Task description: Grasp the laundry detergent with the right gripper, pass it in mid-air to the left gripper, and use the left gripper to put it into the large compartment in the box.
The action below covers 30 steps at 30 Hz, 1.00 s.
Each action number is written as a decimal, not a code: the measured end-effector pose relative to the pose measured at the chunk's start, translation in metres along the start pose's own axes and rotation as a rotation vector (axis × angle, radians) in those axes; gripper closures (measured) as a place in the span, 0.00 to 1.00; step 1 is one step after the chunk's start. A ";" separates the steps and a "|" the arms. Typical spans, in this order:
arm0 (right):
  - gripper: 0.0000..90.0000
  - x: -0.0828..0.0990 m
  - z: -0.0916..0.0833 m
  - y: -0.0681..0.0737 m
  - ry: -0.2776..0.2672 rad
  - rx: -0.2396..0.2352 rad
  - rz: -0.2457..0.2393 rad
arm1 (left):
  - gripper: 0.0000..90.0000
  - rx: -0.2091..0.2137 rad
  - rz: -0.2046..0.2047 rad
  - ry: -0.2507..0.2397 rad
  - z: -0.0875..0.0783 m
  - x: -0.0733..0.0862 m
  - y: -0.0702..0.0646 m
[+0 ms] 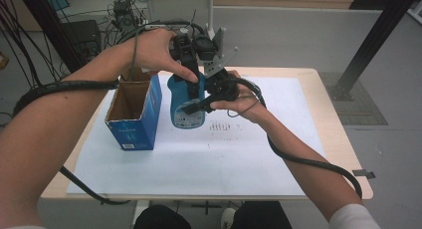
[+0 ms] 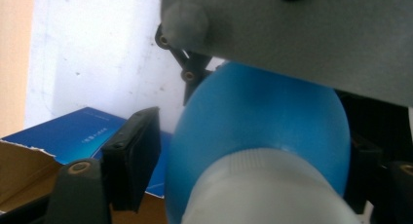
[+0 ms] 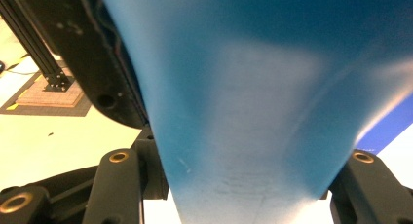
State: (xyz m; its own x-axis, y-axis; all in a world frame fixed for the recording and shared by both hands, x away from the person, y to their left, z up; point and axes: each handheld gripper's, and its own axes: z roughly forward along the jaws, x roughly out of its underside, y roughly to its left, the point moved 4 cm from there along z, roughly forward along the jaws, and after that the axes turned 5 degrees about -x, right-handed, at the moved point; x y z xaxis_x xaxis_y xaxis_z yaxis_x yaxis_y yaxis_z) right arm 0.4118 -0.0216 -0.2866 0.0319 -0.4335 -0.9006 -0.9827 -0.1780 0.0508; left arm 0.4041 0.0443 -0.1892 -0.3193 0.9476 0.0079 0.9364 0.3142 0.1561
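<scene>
Fingers point(image 3: 117, 185) of the right gripper point(image 1: 199, 105) clamp the blue bottle point(image 1: 186, 102) at frame centre, left gripper point(image 1: 191, 64) narrowed about its white cap point(image 2: 263, 190); step: uncapping, next likely a twist.

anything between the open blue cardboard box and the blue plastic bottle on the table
Nothing: in the high view only bare white table cover separates the open blue cardboard box from the blue plastic bottle.

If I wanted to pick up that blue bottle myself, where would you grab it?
Grip the blue bottle across its narrower sides, low on the body, coming in from the right as the right gripper does. It stands upright beside the open box, so that side is free. The white cap end, where the left gripper sits, looks narrower and ribbed.
</scene>
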 end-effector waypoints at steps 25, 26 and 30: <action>0.48 0.004 0.002 0.001 0.010 0.002 0.009 | 0.39 0.031 0.004 0.002 0.003 0.001 -0.002; 0.48 0.003 0.002 0.001 0.009 0.002 0.010 | 0.39 0.031 0.004 0.001 0.003 0.001 -0.002; 0.48 0.003 0.002 0.001 0.005 0.001 0.010 | 0.39 0.031 0.007 0.005 0.003 0.001 -0.002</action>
State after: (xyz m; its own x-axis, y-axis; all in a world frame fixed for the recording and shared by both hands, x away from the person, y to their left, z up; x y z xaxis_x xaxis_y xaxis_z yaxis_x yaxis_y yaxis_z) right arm 0.4105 -0.0211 -0.2905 0.0225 -0.4395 -0.8979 -0.9833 -0.1721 0.0596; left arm 0.4025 0.0447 -0.1924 -0.3136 0.9494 0.0142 0.9426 0.3095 0.1251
